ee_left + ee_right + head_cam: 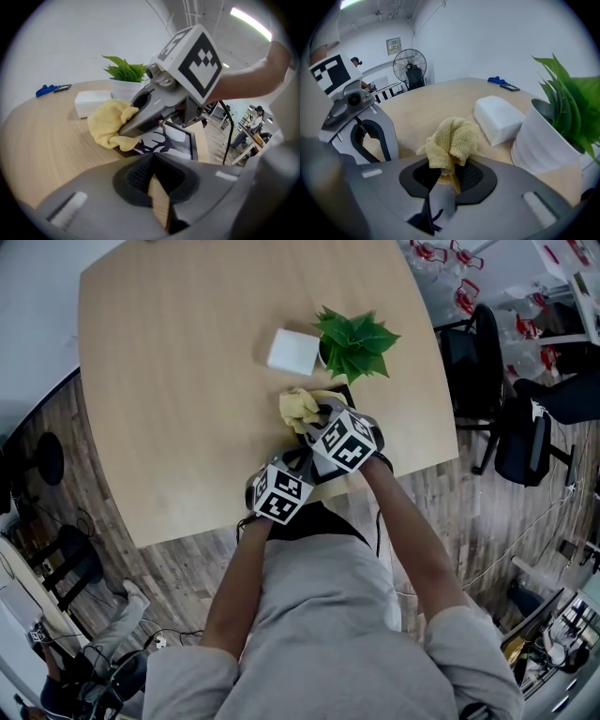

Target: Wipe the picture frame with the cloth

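A crumpled yellow cloth (298, 407) (110, 124) (452, 140) is pinched in my right gripper (314, 418) (125, 131) (445, 176), which is shut on it. The cloth rests on the left end of a dark-rimmed picture frame (180, 140) with a black-and-white deer print, lying near the table's front edge. Most of the frame is hidden under the grippers in the head view. My left gripper (302, 460) (159, 187) (370, 140) sits just in front of it, jaws closed on a thin tan edge at the frame's near corner.
A potted green plant (356, 338) (124, 72) (567, 93) and a white box (293, 352) (91, 101) (499, 117) stand just behind the frame. A blue object (46, 89) lies at the round wooden table's (169, 381) far side. Office chairs (487, 362) stand on the right.
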`<state>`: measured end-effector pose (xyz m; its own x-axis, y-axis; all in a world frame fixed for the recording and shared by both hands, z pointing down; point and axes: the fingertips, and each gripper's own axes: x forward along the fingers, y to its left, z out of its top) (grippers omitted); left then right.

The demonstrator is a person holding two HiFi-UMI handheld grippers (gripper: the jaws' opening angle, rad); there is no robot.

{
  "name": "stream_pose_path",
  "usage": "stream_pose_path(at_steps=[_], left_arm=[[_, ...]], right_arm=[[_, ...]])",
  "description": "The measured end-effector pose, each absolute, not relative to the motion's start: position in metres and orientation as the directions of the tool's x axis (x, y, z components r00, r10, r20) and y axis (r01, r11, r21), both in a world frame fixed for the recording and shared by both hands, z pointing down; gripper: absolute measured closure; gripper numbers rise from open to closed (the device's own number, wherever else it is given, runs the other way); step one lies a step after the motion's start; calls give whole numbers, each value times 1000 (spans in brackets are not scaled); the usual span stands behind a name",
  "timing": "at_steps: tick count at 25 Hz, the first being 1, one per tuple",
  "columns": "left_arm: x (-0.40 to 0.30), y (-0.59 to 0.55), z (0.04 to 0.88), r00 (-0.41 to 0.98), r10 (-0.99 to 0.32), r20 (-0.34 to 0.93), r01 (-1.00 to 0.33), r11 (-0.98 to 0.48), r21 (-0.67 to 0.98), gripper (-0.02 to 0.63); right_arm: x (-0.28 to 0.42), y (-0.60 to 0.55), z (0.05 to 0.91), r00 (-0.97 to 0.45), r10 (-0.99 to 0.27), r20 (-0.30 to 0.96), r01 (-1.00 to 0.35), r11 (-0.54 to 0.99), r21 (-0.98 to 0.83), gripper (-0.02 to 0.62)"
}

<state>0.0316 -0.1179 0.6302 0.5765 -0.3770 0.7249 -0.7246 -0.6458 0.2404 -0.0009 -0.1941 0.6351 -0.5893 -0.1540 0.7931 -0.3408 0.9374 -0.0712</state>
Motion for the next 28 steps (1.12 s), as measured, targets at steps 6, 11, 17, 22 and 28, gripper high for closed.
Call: stream_pose_path(at_steps=[6, 11, 17, 22, 28], left_arm=[[32, -117, 630, 571, -378, 729, -731, -639, 241, 554], [31, -117, 631, 565, -384, 731, -739, -630, 240, 554], [31, -117, 631, 558, -391, 731, -744, -626, 233, 554], [32, -118, 630, 552, -402, 731, -752, -619, 226, 554], [32, -118, 631, 546, -412, 730, -759, -613, 222, 554]], right_arm=[[7, -197, 636, -575, -170, 800, -350, 935, -52, 512], [32, -210, 637, -550, -208, 809, -396, 918, -33, 512], [61, -225, 637, -512, -243, 824, -438, 899, -7, 512], [72, -227, 633, -476, -256, 841, -429, 903, 32, 511], [91, -236, 627, -460, -285, 841, -477, 878, 36, 511]])
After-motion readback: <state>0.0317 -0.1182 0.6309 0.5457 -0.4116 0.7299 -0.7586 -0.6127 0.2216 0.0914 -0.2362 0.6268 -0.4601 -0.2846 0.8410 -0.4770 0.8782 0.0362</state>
